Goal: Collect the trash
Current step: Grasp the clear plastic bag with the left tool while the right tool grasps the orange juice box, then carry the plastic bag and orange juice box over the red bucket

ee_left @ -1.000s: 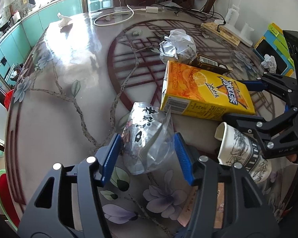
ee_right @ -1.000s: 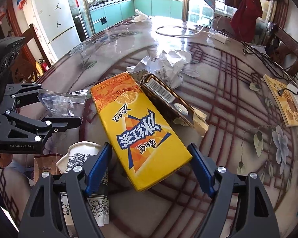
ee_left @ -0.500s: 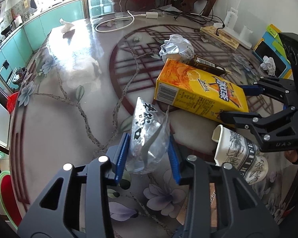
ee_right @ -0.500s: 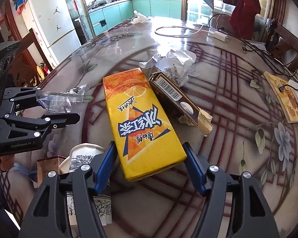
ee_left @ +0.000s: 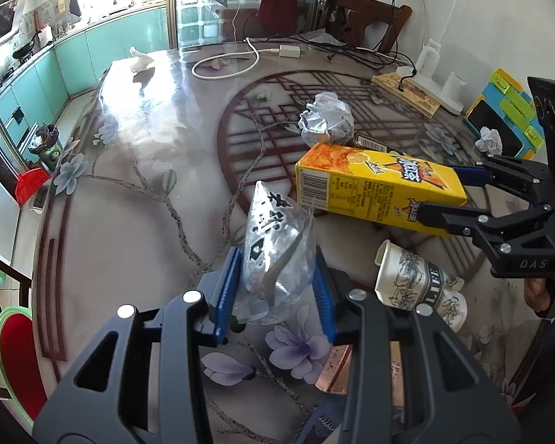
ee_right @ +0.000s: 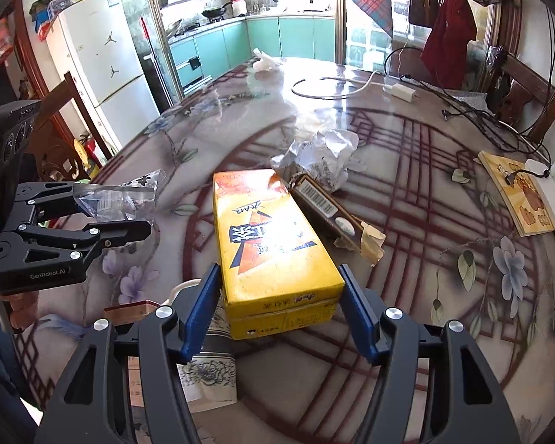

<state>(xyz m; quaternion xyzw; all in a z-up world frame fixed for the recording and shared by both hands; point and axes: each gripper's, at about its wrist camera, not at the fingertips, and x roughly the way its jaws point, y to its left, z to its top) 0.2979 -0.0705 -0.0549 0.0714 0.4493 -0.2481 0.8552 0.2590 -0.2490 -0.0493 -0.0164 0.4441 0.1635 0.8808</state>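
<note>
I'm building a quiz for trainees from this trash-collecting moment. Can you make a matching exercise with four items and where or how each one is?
Things:
1. clear crinkled plastic bag
2. yellow rectangular juice carton
3. white patterned paper cup
4. crumpled white paper ball

States:
A. lying on its side on the table
B. clamped in the left tool
C. resting behind the carton, untouched
D. clamped in the right tool

Pairs: 1-B, 2-D, 3-A, 4-C
</note>
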